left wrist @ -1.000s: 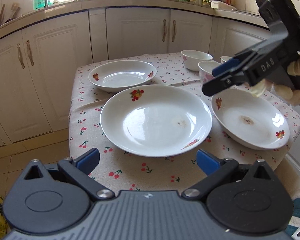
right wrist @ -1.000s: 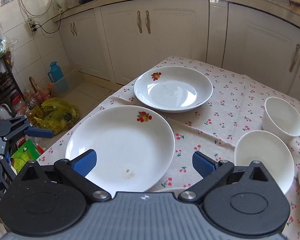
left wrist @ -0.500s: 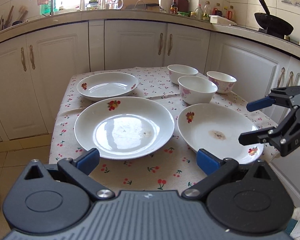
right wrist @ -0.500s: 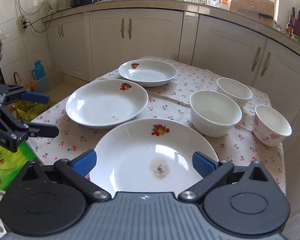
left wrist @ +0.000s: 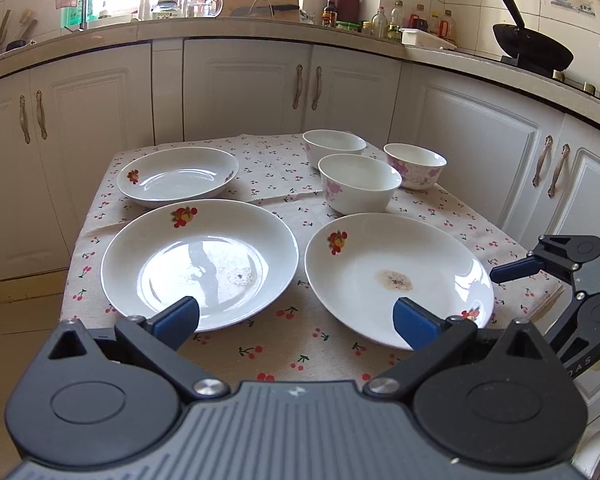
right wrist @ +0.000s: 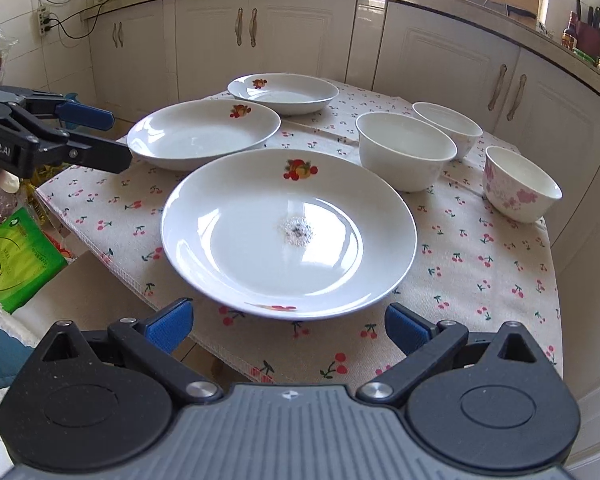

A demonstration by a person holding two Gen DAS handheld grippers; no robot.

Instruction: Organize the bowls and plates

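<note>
Three white plates with fruit prints lie on a cherry-print tablecloth (left wrist: 284, 344). One is near left (left wrist: 200, 264), a stained one is near right (left wrist: 396, 276), and a smaller one is behind (left wrist: 178, 176). Three bowls stand at the back right: two white (left wrist: 334, 146) (left wrist: 360, 186) and one pink-flowered (left wrist: 415, 164). My left gripper (left wrist: 296, 316) hovers open over the table's front edge, holding nothing. My right gripper (right wrist: 288, 324) is open and empty just short of the stained plate (right wrist: 288, 232). The left gripper (right wrist: 118, 136) shows at the left of the right wrist view.
White kitchen cabinets (left wrist: 244, 92) wrap around the table on the far sides, with a cluttered counter above. A black wok (left wrist: 534, 50) sits on the stove at the right. A green bag (right wrist: 16, 256) lies on the floor left of the table.
Both grippers have pulled back from the table. The right gripper left its place over the plates and came around to the table's right front corner. The dishes have not moved.
</note>
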